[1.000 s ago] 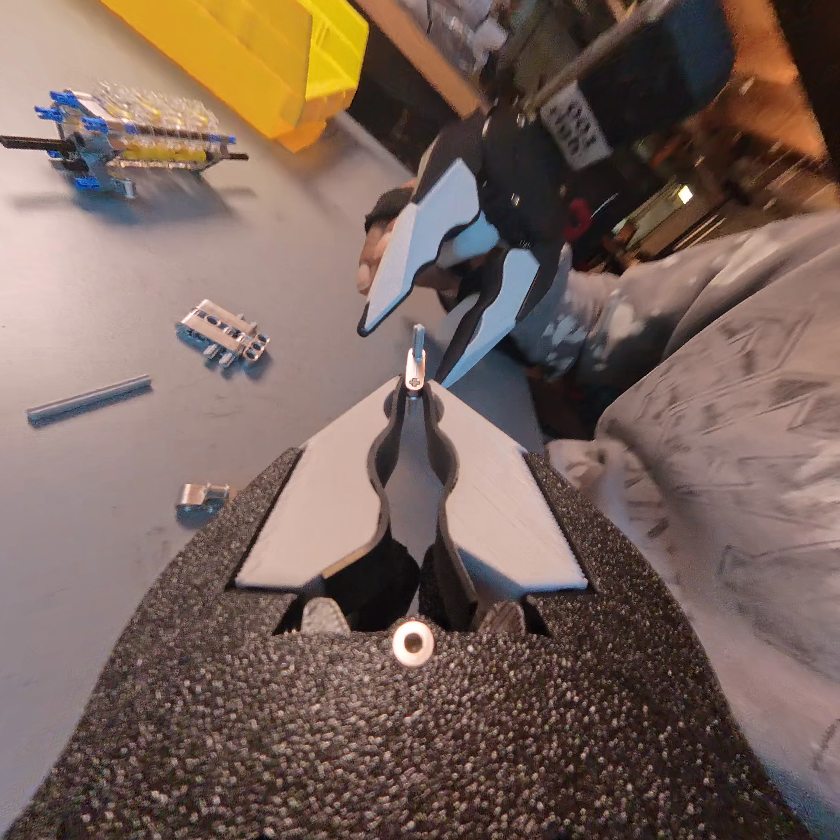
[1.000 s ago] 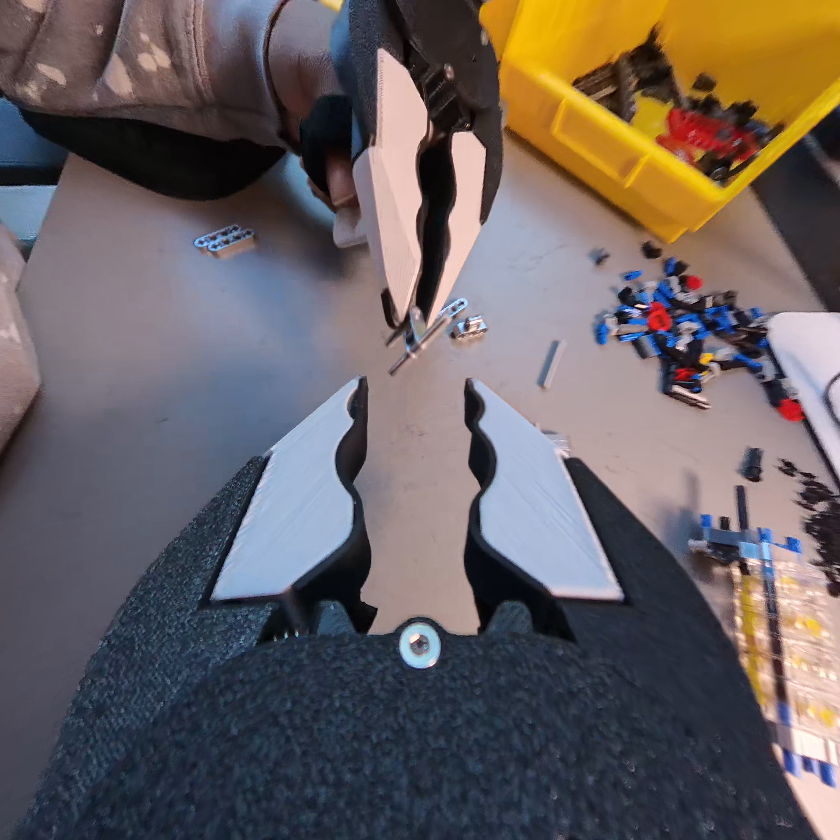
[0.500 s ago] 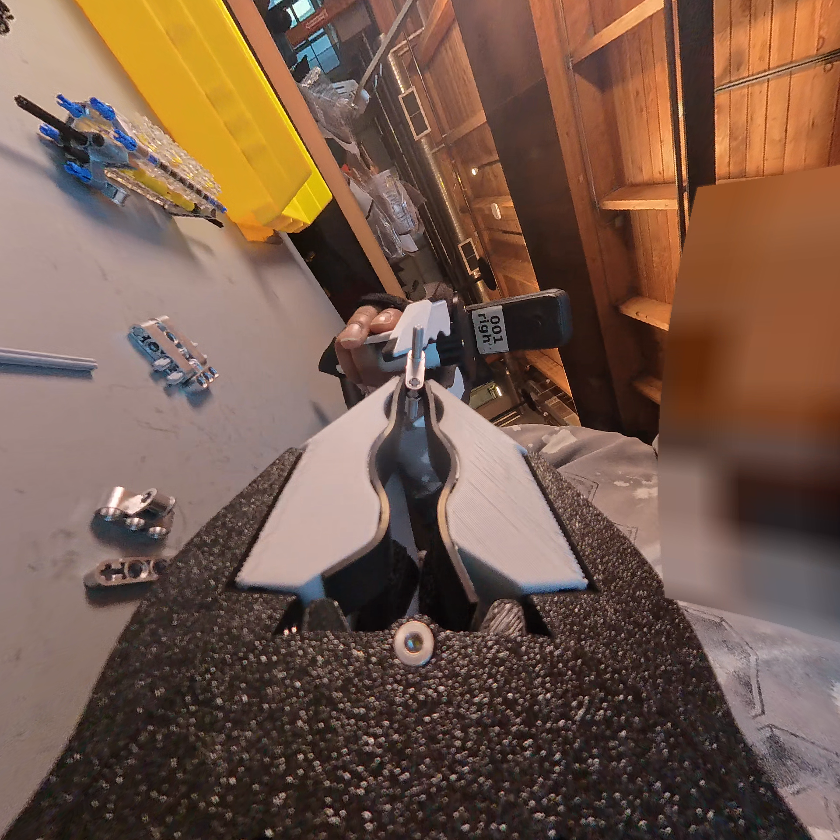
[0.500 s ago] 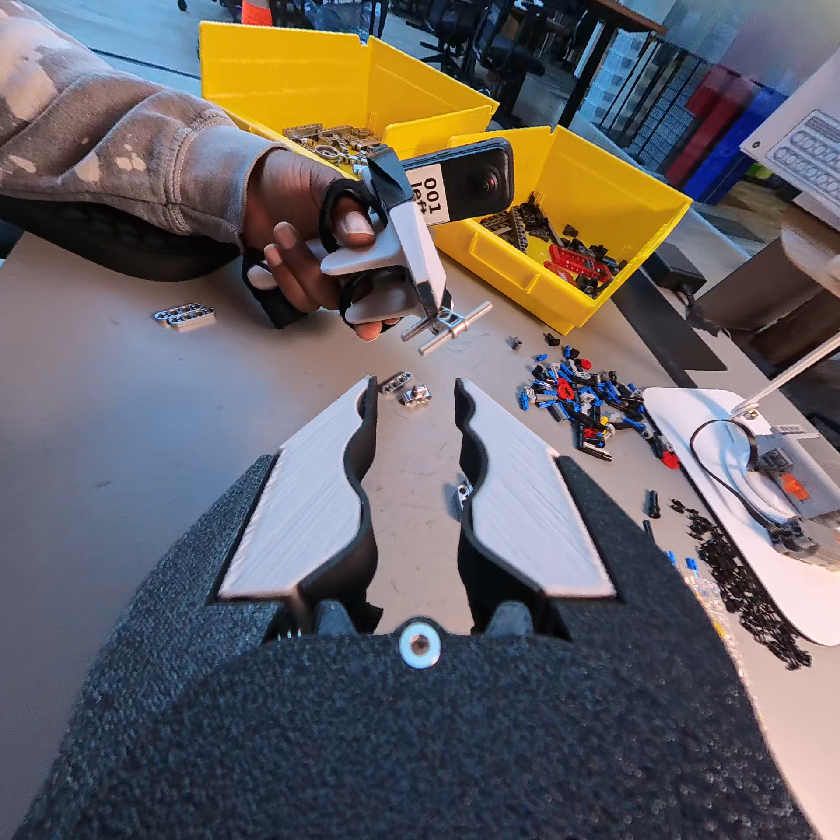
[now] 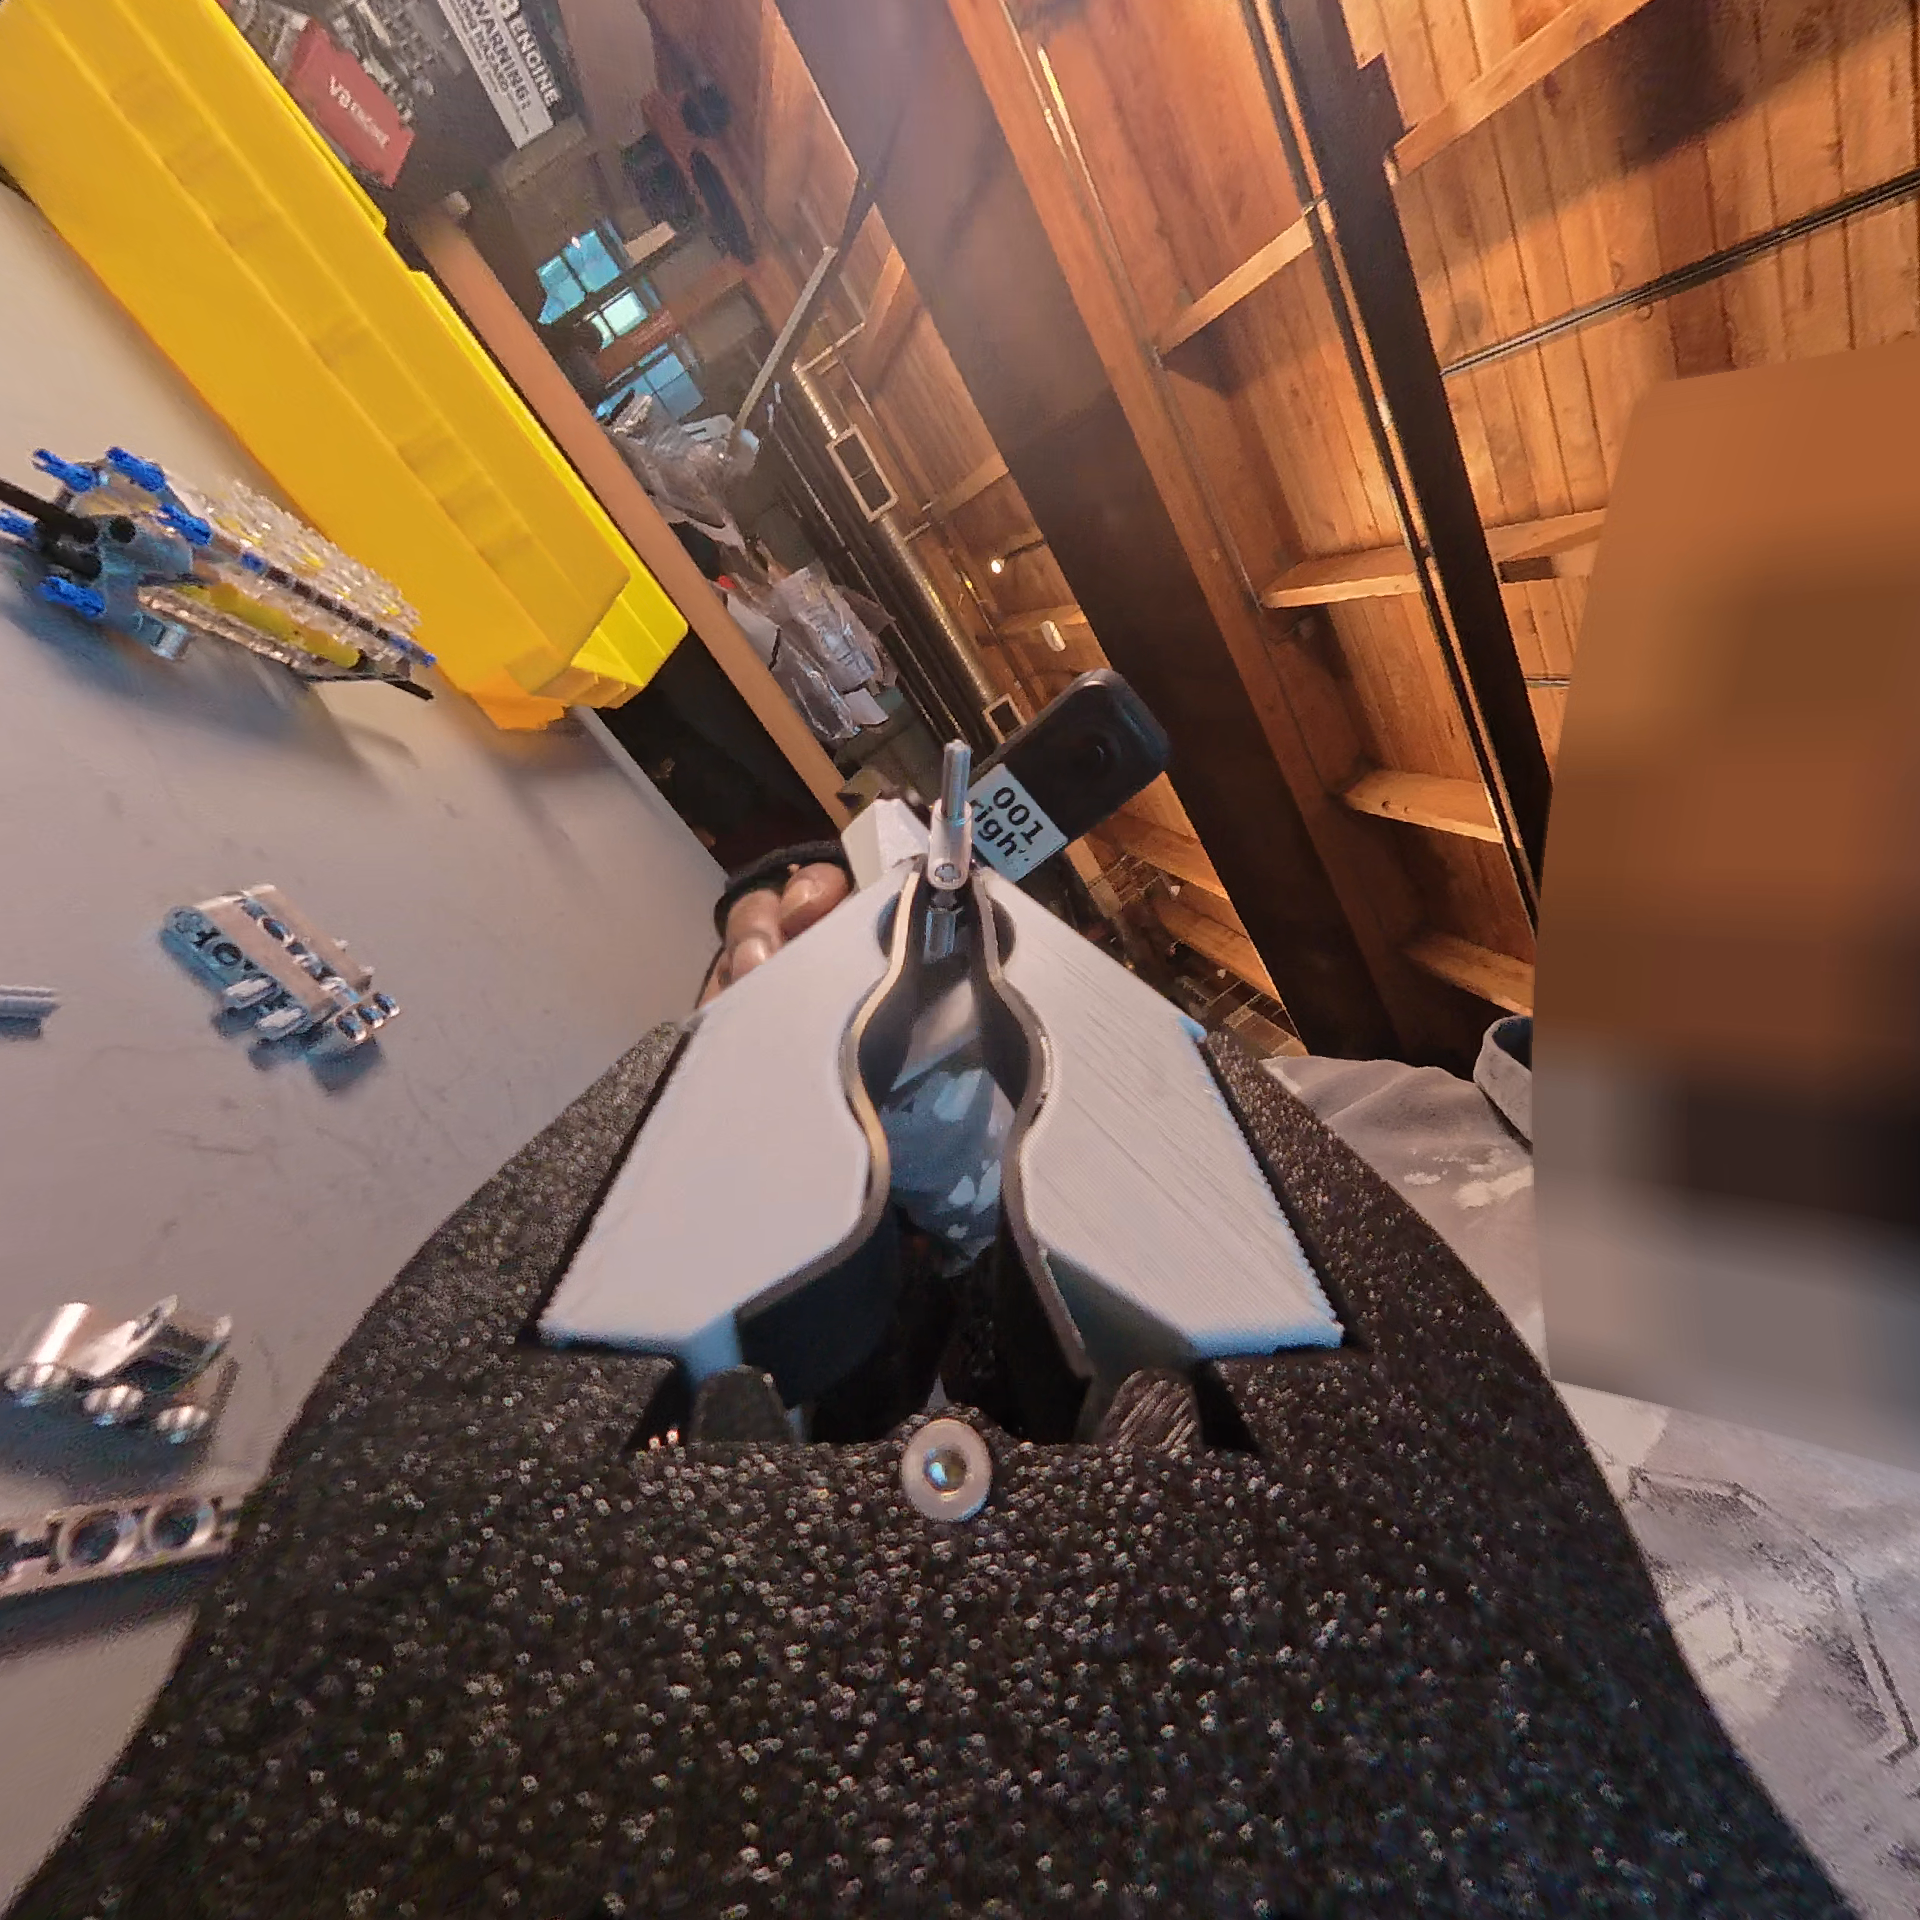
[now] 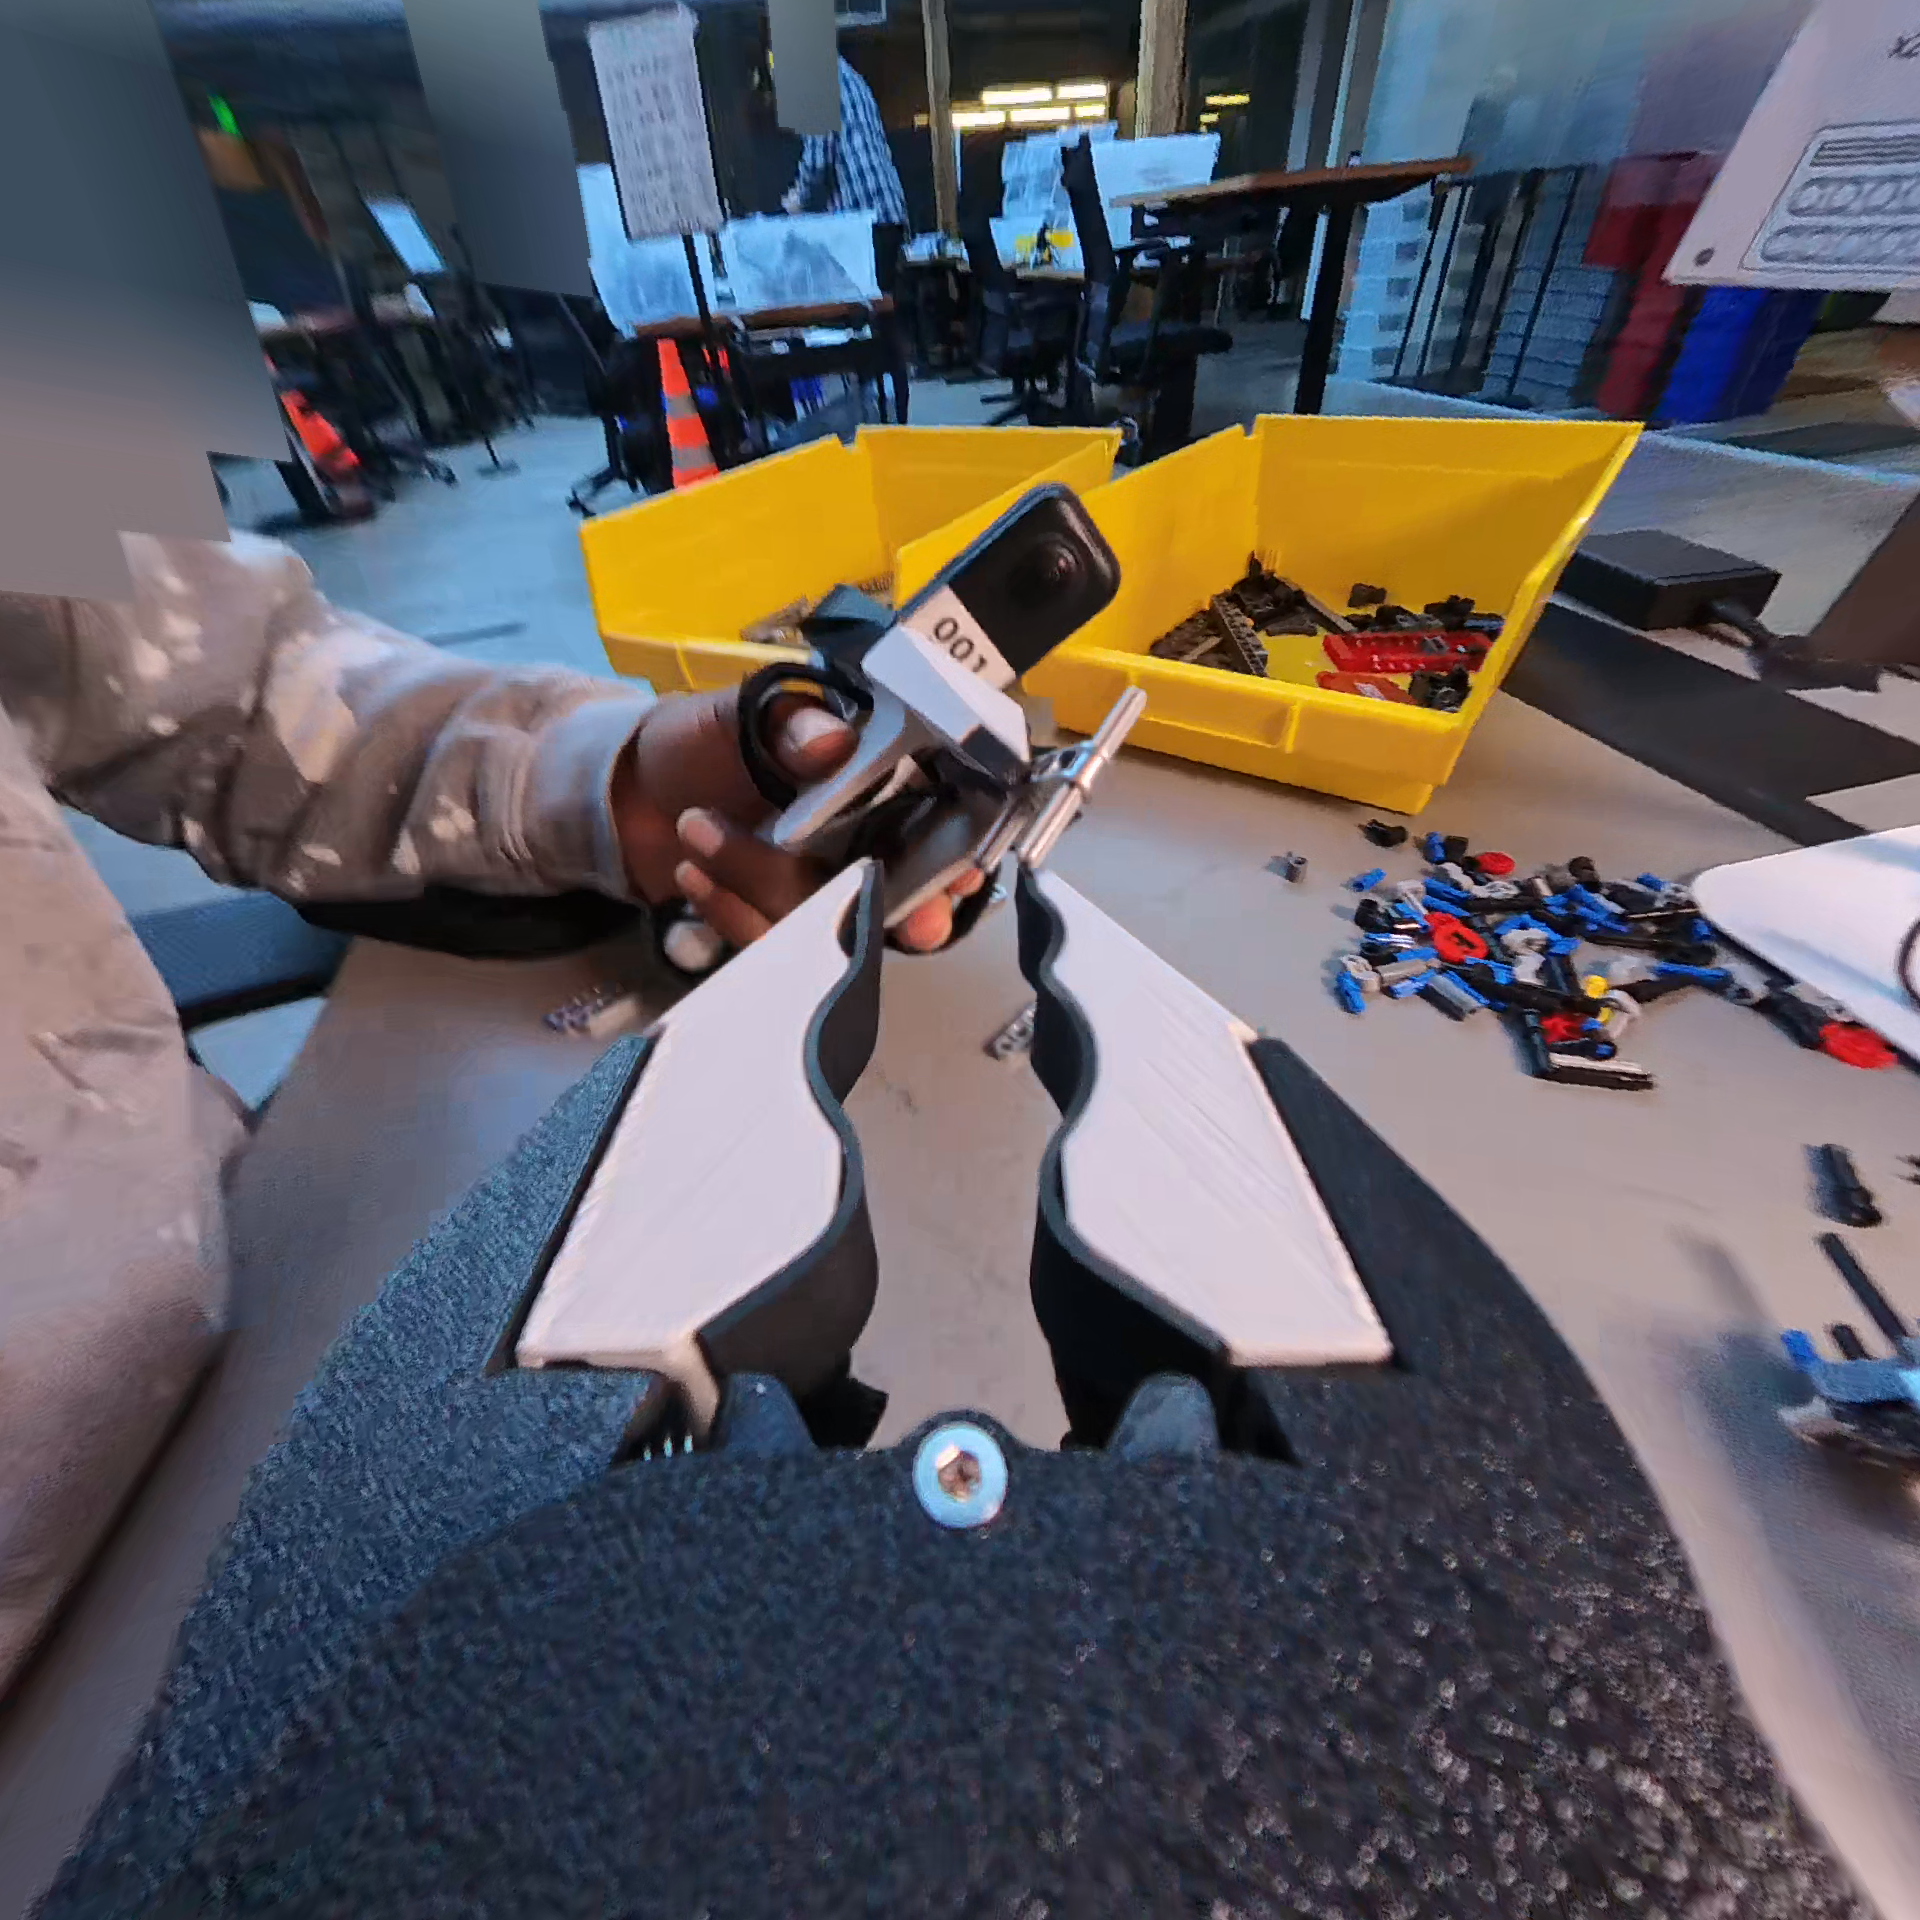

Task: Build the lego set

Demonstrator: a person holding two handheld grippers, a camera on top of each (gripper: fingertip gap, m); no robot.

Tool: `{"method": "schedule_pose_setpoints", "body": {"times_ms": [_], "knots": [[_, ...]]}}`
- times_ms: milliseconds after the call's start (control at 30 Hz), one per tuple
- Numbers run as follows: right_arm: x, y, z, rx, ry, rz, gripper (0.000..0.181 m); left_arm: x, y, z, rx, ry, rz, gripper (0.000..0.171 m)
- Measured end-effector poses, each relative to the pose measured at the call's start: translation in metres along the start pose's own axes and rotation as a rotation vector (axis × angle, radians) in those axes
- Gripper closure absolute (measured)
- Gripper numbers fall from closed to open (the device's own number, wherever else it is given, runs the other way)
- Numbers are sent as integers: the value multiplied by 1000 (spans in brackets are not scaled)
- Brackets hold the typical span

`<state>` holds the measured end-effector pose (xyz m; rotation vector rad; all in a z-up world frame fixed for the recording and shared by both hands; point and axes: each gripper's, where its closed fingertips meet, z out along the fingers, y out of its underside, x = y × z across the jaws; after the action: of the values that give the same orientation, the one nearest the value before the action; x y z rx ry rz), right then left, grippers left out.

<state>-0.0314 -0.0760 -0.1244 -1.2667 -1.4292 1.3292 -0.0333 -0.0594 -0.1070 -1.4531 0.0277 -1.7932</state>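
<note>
The axle piece (image 6: pixel 1060 779), a short grey rod threaded through a small grey connector, is pinched at the tip of your left hand-held gripper (image 6: pixel 1013 790) and held in the air above the desk (image 6: pixel 1195 914). In the right wrist view its long axis runs on a diagonal, the free end pointing up and to the right toward the yellow bins (image 6: pixel 1351 582), the lower end just beside the tip of your right hand-held gripper (image 6: pixel 948 883). In the left wrist view the same axle piece (image 5: pixel 948 852) stands nearly upright between the closed fingertips of your left hand-held gripper (image 5: pixel 943 883), its upper end pointing away from the camera.

Your right hand-held gripper is open, with nothing between its fingers (image 6: pixel 748 1122), and sits just short of the axle piece; whether the right finger touches it cannot be told. Your left hand (image 6: pixel 727 810) wraps the left tool's handle.

On the desk to the right lies a loose pile of blue, black and red parts (image 6: pixel 1507 956), and a white board (image 6: pixel 1829 935) beyond it. The near bin holds black and red parts. In the left wrist view a partly built model (image 5: pixel 208 571) with blue pins rests beside a bin (image 5: pixel 343 416), and grey beams (image 5: pixel 281 966) lie nearer.
</note>
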Motion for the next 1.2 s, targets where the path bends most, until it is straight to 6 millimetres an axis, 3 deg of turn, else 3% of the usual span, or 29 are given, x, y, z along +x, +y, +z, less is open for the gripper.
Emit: {"method": "schedule_pose_setpoints", "body": {"times_ms": [200,600,767,867,1000,1200], "knots": [[6,-8,2,66,16,145,178,6,1,5,31,9,93,166],[-2,-15,-21,36,-110,84,181,10,27,14,-156,-27,274,166],[-5,-13,-23,14,-117,47,181,13,28,12,-179,-22,293,166],[-2,-16,-23,33,-78,4,169,10,27,11,-174,-33,285,166],[-2,-19,-20,73,-103,114,167,6,36,15,-221,-71,340,166],[-8,-14,-19,46,-184,225,180,2,48,18,-284,-104,390,166]]}}
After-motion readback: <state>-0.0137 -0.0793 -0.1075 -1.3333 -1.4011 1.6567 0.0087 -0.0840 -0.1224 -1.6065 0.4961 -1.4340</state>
